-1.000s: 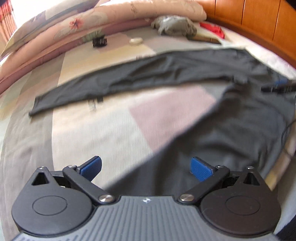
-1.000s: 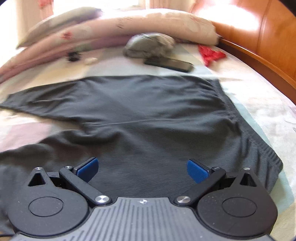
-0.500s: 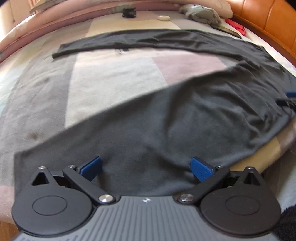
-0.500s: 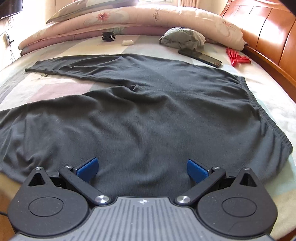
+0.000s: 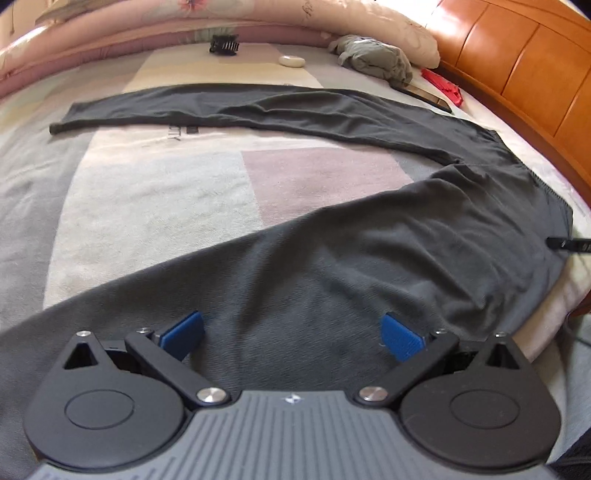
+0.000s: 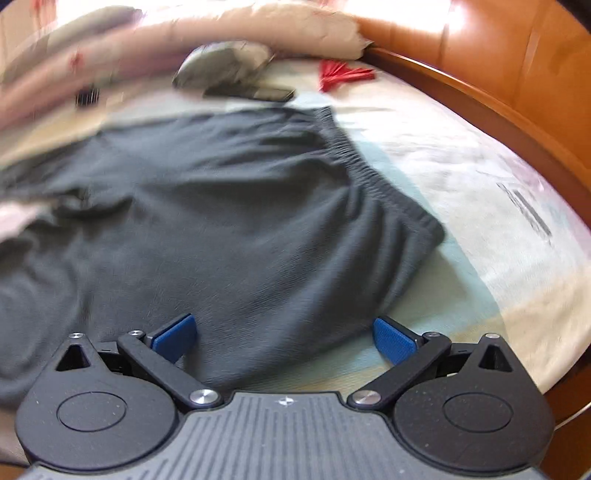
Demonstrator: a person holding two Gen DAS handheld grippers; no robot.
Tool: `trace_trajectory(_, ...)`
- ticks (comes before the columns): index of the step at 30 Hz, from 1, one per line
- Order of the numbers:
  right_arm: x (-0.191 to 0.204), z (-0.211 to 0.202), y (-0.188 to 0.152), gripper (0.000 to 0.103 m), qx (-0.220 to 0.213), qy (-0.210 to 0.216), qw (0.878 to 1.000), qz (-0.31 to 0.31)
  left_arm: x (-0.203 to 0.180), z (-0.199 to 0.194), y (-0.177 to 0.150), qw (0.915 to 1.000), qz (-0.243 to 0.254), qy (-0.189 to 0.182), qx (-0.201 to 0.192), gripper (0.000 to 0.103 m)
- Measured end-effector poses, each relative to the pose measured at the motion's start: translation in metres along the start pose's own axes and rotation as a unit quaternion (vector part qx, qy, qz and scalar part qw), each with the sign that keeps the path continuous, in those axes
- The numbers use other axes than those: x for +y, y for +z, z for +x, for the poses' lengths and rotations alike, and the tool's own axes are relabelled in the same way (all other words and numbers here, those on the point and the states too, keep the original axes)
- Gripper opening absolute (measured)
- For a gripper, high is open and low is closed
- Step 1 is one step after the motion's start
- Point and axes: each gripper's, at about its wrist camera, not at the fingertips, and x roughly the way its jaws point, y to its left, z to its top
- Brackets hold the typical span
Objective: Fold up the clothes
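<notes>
While the dark trousers (image 5: pixel 369 258) lie spread flat on the bed (image 5: pixel 147 206), legs splayed toward its left edge and waistband (image 6: pixel 373 173) right, no fold shows yet; left gripper (image 5: pixel 291 334) and right gripper (image 6: pixel 282 332) both gape wide, empty, over the near edge.

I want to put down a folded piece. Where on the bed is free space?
Free: the bedspread between the two legs of the dark trousers, and the strip right of the waistband. Crowded: near the pillows, with a grey garment, phone, red item.
</notes>
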Motion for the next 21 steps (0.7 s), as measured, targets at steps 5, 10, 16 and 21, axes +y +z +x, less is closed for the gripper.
trace_trajectory(5,-0.009,-0.01,0.015,0.103,-0.025,0.003,0.999,0.025,-0.006,-0.003,0.02,0.9997,0.014,0.012,-0.013,0.102)
trace_trajectory(10,0.004,-0.008,0.029,0.103,-0.047,0.042,0.998,0.001,-0.027,0.003,0.047,0.9989,0.029,-0.019,-0.032,0.102)
trace_trajectory(16,0.013,0.018,0.017,0.103,-0.019,0.038,0.999,-0.025,-0.051,0.012,0.054,0.9977,0.054,-0.031,-0.027,0.102)
trace_trajectory(21,0.011,0.016,0.012,0.103,-0.023,0.035,0.998,-0.039,-0.054,0.02,0.05,0.999,0.04,-0.02,-0.002,0.102)
